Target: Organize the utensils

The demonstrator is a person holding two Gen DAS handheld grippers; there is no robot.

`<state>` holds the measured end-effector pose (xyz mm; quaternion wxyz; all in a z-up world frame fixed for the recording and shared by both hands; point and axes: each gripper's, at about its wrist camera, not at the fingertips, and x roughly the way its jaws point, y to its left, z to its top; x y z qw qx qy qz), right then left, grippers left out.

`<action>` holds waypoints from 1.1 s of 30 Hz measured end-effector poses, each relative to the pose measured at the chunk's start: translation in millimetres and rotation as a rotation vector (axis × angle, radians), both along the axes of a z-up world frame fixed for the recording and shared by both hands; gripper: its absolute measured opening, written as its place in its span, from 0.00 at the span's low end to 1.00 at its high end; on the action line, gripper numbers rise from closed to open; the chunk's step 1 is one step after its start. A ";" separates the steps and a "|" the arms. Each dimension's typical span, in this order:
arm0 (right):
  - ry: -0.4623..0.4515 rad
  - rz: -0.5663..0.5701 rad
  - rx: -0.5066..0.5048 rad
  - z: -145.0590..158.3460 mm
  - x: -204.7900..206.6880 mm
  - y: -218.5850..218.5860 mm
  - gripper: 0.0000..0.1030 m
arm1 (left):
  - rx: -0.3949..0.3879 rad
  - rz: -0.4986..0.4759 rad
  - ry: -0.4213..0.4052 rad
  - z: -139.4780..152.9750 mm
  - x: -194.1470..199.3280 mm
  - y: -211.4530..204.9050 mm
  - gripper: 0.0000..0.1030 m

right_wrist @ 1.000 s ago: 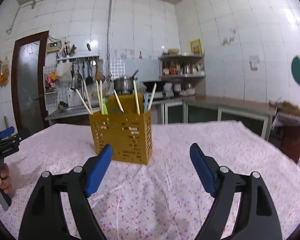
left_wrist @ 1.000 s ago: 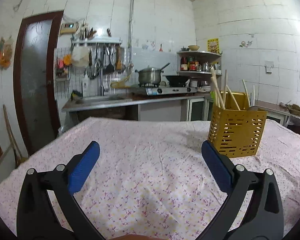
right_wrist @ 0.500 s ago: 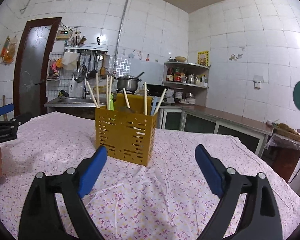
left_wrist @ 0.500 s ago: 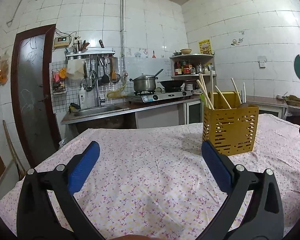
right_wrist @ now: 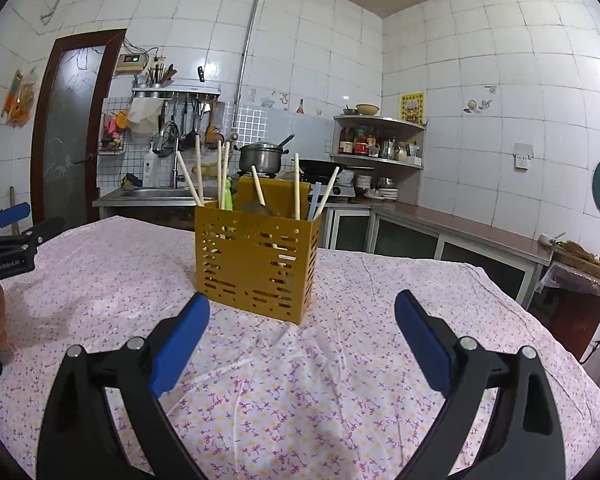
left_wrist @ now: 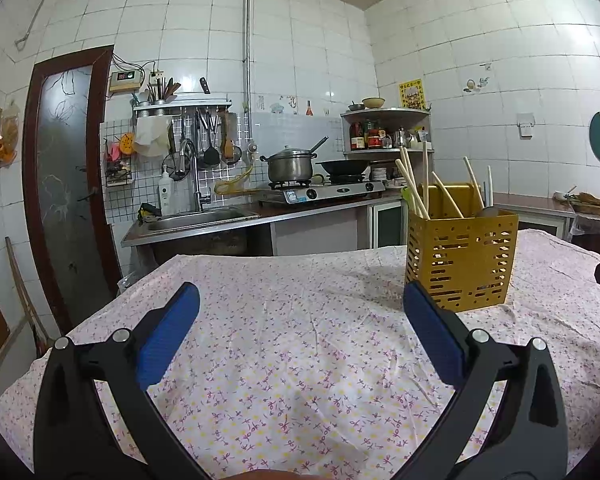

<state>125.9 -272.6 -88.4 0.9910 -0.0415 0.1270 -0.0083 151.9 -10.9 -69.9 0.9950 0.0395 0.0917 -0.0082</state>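
A yellow perforated utensil holder (left_wrist: 460, 260) stands upright on the floral tablecloth (left_wrist: 300, 320). It shows in the right wrist view (right_wrist: 256, 260) too. Several wooden chopsticks (right_wrist: 220, 172) and a dark spoon (right_wrist: 260, 209) stick up out of it. My left gripper (left_wrist: 300, 320) is open and empty, held above the cloth to the left of the holder. My right gripper (right_wrist: 302, 328) is open and empty, just in front of the holder. The left gripper also shows at the left edge of the right wrist view (right_wrist: 4, 236).
A counter with a sink (left_wrist: 196, 218), a gas stove with a pot (left_wrist: 292, 166) and a wok (left_wrist: 344, 166) runs along the far wall. A corner shelf (left_wrist: 388, 128) holds bottles. A brown door (left_wrist: 68, 184) is at the left. The table edge (right_wrist: 572, 364) drops off at the right.
Both grippers have pulled back and tilted up a little from the holder. Both stayed open and empty. The holder has not moved.
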 end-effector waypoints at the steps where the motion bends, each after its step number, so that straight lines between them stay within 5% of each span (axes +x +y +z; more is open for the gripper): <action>1: 0.000 -0.004 0.005 0.2 -0.5 -1.3 0.89 | -0.001 0.001 0.001 0.0 -0.1 0.0 0.96; 33: 0.007 -0.015 0.025 0.3 2.4 -5.4 0.89 | -0.013 -0.007 0.024 -0.8 7.1 4.1 0.96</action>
